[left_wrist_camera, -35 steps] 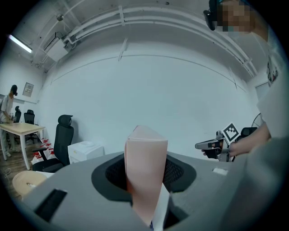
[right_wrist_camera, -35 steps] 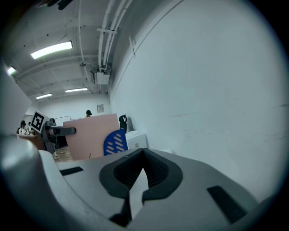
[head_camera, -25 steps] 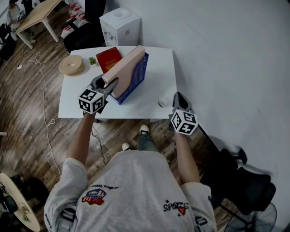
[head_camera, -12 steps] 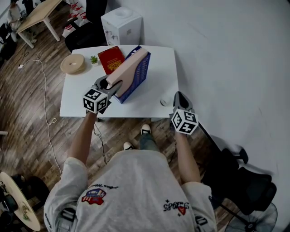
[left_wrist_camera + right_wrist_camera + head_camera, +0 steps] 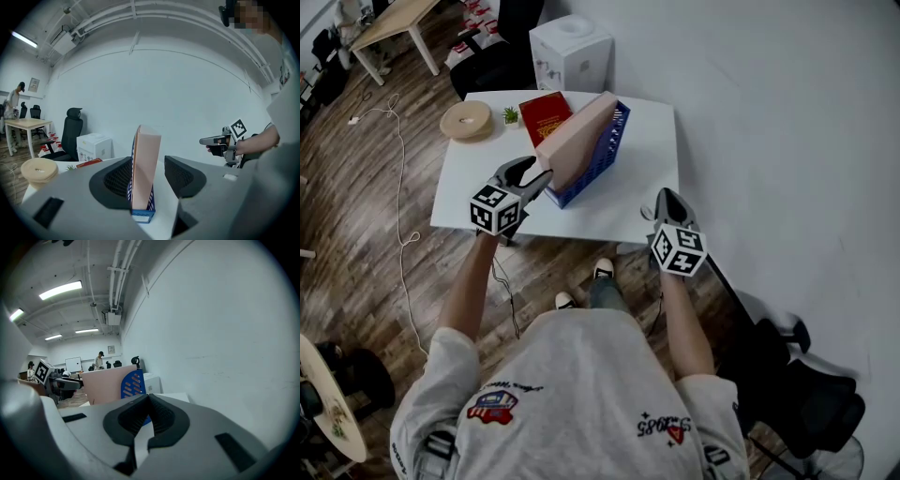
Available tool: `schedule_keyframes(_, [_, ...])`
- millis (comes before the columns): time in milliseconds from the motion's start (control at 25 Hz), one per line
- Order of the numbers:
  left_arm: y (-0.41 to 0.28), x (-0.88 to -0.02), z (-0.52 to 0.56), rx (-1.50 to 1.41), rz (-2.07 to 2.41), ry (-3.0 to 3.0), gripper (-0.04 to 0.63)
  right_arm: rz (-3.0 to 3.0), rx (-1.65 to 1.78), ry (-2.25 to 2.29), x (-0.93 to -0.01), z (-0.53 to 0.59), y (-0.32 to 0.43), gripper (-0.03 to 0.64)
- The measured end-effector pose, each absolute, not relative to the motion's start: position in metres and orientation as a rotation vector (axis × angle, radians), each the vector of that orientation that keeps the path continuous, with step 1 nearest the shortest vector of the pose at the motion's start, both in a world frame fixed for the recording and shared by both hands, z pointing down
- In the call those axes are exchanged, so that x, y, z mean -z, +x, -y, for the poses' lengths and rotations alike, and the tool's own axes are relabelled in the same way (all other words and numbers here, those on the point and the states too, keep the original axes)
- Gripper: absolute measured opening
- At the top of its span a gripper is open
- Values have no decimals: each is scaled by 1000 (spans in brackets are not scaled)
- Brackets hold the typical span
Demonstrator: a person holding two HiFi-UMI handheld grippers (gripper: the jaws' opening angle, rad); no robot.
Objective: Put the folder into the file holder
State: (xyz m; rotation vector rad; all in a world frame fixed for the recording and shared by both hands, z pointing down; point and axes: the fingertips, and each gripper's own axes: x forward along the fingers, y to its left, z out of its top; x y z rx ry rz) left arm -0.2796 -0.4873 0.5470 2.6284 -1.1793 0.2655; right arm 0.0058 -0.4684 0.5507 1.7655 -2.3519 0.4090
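Note:
The pink folder (image 5: 577,139) stands slanted in the blue file holder (image 5: 602,161) on the white table (image 5: 478,192). My left gripper (image 5: 538,174) sits just at the folder's near lower corner, its jaws opening. In the left gripper view the folder (image 5: 146,164) stands edge-on between the pads of the left gripper (image 5: 147,161), with gaps beside it, and the holder's (image 5: 142,216) end shows below. My right gripper (image 5: 664,196) hovers at the table's near right edge, shut and empty (image 5: 147,399); its view shows the folder (image 5: 105,385) and holder (image 5: 133,383) from the side.
A red book (image 5: 547,116), a small plant (image 5: 510,114) and a round tan object (image 5: 467,120) lie at the table's far left. A white water dispenser (image 5: 572,52) stands behind the table. The wall runs along the right; a black chair (image 5: 806,394) is near right.
The left gripper's jaws have spread off the folder's lower corner and it has drawn back slightly. The folder has settled lower in the holder. The right gripper has stayed put.

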Motion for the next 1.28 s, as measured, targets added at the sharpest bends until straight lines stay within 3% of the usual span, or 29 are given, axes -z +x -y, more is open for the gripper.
schedule_keyframes(400, [-359,-553,438,-271,1400,2486,170,2467,-359,1600,-542,464,-70,2])
schedule_keyframes(640, [-405,-552,407,-249,1541,2410,53,2522,-338,1514,-542,457,-112,0])
schedule_keyframes(800, [-429,-546,388,-224,1610,2384,17,2547,-315,1470,-539,454,-133,-2])
schedule_keyframes(1280, [-481,-549,356,-199,1707,2288,6,2584,-255,1363,-539,456,-185,-5])
